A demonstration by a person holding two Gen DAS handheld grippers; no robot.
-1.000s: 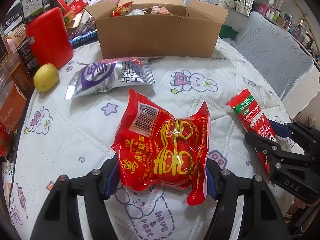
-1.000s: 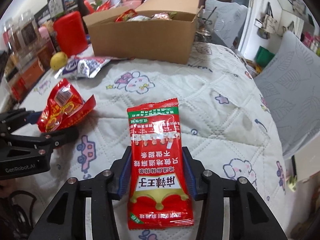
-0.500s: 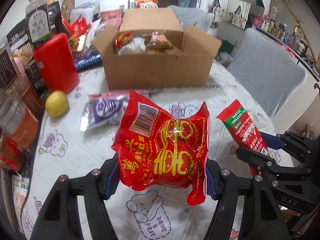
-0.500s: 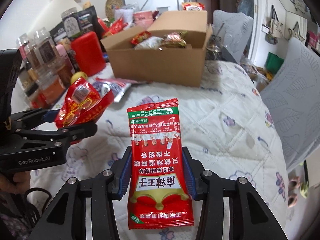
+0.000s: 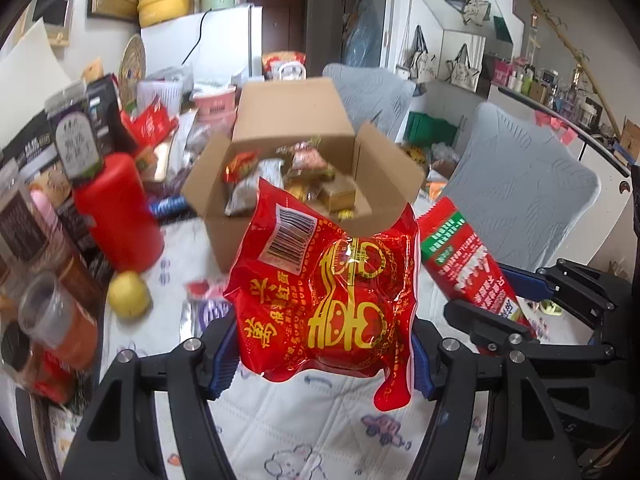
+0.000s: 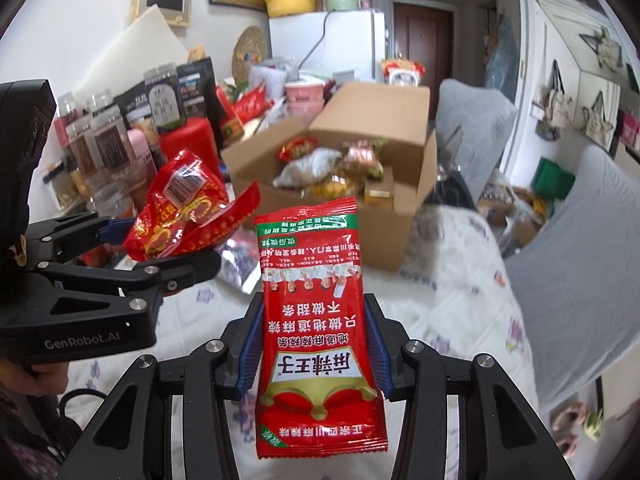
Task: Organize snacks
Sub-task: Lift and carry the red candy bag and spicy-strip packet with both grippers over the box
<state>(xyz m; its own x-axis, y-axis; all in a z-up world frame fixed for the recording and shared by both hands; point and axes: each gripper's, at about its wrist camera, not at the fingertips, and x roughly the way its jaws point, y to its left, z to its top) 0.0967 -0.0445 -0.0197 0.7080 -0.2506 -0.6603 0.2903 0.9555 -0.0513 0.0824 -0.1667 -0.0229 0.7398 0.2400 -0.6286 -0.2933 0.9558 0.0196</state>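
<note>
**Holding two snack packets above the table**

Clamping one puffy red packet (image 5: pixel 324 304), the left gripper (image 5: pixel 322 354) hangs beside the right gripper (image 6: pixel 312 354), which pinches one flat red sachet (image 6: pixel 316 320). One open cardboard box (image 5: pixel 288 120) (already holding several snacks) stands beyond, near one lemon (image 5: pixel 128 294).

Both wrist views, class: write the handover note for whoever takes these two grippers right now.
Left gripper: shut on the red and gold packet, held above the table.
Right gripper: shut on the long red packet, also in the air.
The open cardboard box ahead already holds several snacks.
A silver and purple packet lies on the table in front of the box.
Left to do: put both held packets in the box, then the silver one.
</note>
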